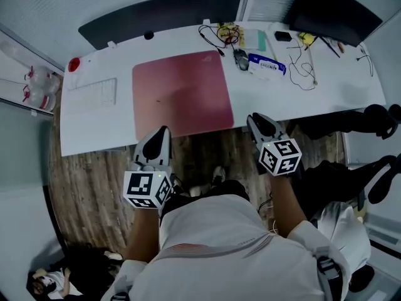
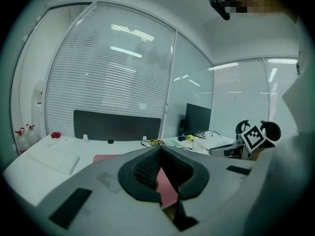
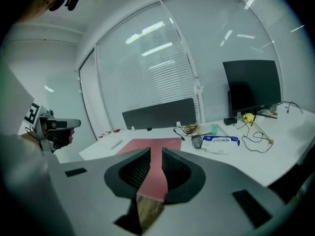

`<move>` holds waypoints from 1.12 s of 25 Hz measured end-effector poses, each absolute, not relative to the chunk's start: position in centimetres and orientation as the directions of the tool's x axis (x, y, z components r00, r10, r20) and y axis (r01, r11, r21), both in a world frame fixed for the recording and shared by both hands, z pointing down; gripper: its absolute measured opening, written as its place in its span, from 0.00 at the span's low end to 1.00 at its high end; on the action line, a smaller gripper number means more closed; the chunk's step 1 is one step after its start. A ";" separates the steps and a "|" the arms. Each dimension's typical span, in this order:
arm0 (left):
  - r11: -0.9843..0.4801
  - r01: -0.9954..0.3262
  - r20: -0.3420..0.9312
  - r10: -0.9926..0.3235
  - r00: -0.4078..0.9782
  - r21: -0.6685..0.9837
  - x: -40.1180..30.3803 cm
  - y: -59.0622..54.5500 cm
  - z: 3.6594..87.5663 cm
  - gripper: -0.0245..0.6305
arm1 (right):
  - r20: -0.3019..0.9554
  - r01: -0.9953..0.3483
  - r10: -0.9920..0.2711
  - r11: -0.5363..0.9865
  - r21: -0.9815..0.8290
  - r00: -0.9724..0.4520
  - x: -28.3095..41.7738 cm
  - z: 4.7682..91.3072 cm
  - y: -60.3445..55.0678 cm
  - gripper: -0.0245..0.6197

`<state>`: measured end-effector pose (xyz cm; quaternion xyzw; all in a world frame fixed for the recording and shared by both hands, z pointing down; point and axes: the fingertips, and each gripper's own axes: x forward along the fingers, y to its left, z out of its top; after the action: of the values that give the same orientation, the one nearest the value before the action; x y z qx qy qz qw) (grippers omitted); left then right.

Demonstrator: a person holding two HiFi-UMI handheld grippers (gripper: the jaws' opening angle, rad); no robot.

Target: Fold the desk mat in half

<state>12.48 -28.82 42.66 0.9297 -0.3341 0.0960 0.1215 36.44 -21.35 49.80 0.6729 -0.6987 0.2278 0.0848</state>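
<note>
A pink desk mat (image 1: 182, 96) lies flat and unfolded on the white desk (image 1: 326, 86), its near edge along the desk's front edge. My left gripper (image 1: 164, 130) hovers just before the mat's near left part, over the floor; its jaws meet at the tips with nothing in them (image 2: 160, 151). My right gripper (image 1: 254, 118) is off the mat's near right corner, at the desk's front edge. Its jaws stand a little apart and hold nothing (image 3: 152, 154); the mat (image 3: 153, 144) shows through the gap ahead.
A white keyboard (image 1: 93, 95) lies left of the mat, a red object (image 1: 74, 64) at the far left corner. A mouse (image 1: 242, 59), cables (image 1: 225, 33) and a blue-white packet (image 1: 268, 64) sit to the right. A dark monitor (image 1: 335, 11) stands far right; office chairs (image 1: 376, 143) stand beside me.
</note>
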 end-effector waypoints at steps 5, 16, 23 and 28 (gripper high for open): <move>-0.756 -0.630 0.291 -0.572 0.767 0.177 12.3 -30.5 44.2 0.06 | 0.600 -0.976 -0.794 -0.044 -0.215 -0.096 35.6 56.8 -23.3 0.37; -0.711 -0.673 0.402 -0.566 0.720 0.205 7.6 -32.8 48.2 0.06 | 0.856 -0.961 -0.516 -0.240 -0.137 0.007 35.6 72.0 -24.2 0.44; -0.699 -0.684 0.421 -0.566 0.709 0.211 6.3 -33.4 49.1 0.06 | 0.864 -0.966 -0.499 -0.248 -0.080 0.056 35.2 72.1 -24.3 0.35; -0.706 -0.674 0.420 -0.556 0.718 0.218 6.4 -33.1 49.3 0.06 | 0.857 -0.955 -0.513 -0.275 -0.109 0.049 34.7 72.1 -24.6 0.26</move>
<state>6.42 -33.07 49.29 0.9089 -0.3383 0.1635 0.1809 34.67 -24.58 72.12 0.6760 -0.5430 0.4247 0.2602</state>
